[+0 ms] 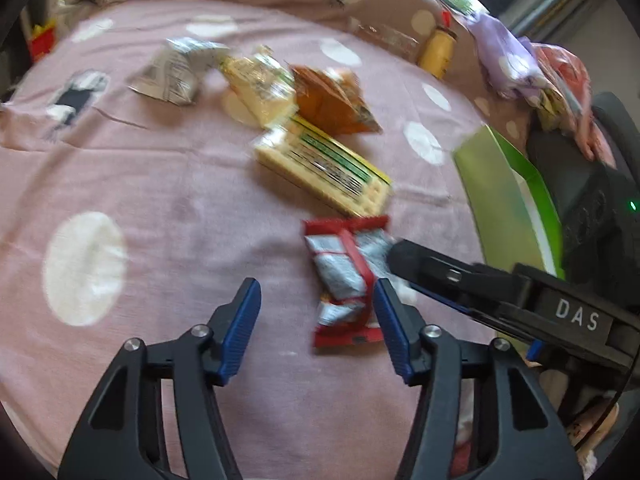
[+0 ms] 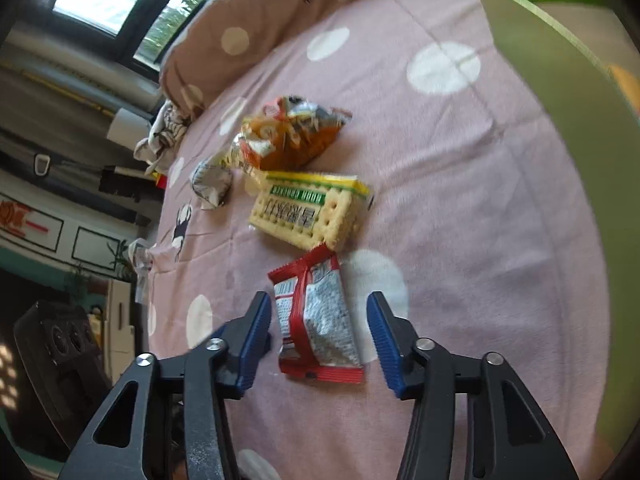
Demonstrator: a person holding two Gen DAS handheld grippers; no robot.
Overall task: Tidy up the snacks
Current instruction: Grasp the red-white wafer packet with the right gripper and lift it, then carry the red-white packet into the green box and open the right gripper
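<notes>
A pink blanket with white polka dots (image 2: pixel 460 220) covers the surface. The right gripper (image 2: pixel 318 334) straddles a red-and-silver foil snack packet (image 2: pixel 320 320), fingers spread, released; the left gripper (image 1: pixel 316 320) gapes beside it. Beyond lie a yellow cracker pack (image 2: pixel 308 212) and an orange crinkled snack bag (image 2: pixel 296 136)

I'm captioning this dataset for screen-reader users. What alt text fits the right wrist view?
The open right gripper straddles a red-and-silver snack packet lying on a pink polka-dot blanket. Beyond it lie a yellow cracker pack, an orange snack bag and a silver packet, with a green box at right.
</notes>
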